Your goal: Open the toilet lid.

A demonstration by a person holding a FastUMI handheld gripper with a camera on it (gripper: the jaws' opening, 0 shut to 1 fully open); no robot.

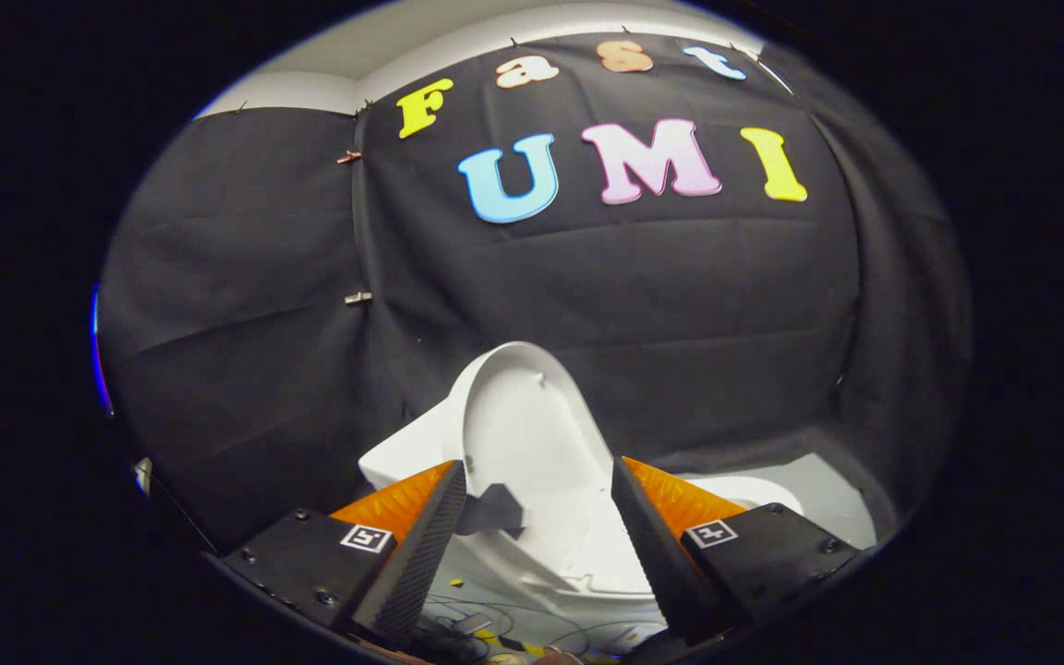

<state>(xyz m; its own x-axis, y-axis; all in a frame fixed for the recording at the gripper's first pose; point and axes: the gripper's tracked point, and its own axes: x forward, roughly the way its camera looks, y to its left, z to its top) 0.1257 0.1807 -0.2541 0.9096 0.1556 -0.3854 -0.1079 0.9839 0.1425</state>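
Toilet lid (527, 434) stands raised at lower centre of the frame, its pale underside facing the camera, tilted back toward the black cloth wall (246, 351). Looks close to fully open, though whether it rests against anything behind cannot be told.

Gripper (539, 517) at the bottom of the frame, fingers spread wide. Lid sits in the gap between them and a little beyond; neither finger appears to press on it. Judged: nothing is being held.

Toilet body (587, 563) shows below the lid, between the fingers, with the seat or bowl rim curving low in the frame. A pale rounded part (754, 489) peeks out past the right finger, lower right; could be more of the toilet, not sure.

Small dark patch (495, 508) on the white surface just inside the left finger, likely a shadow or a sticker; can't say which.

Loose cables and small bits (486, 633) lie at the very bottom of the frame, under the fingers.

Reading: the wide spread suits pushing or lifting a broad lid edge, not pinching it. With the lid upright, the task looks nearly or wholly done; the remaining risk is the lid dropping forward if it isn't past its balance point.
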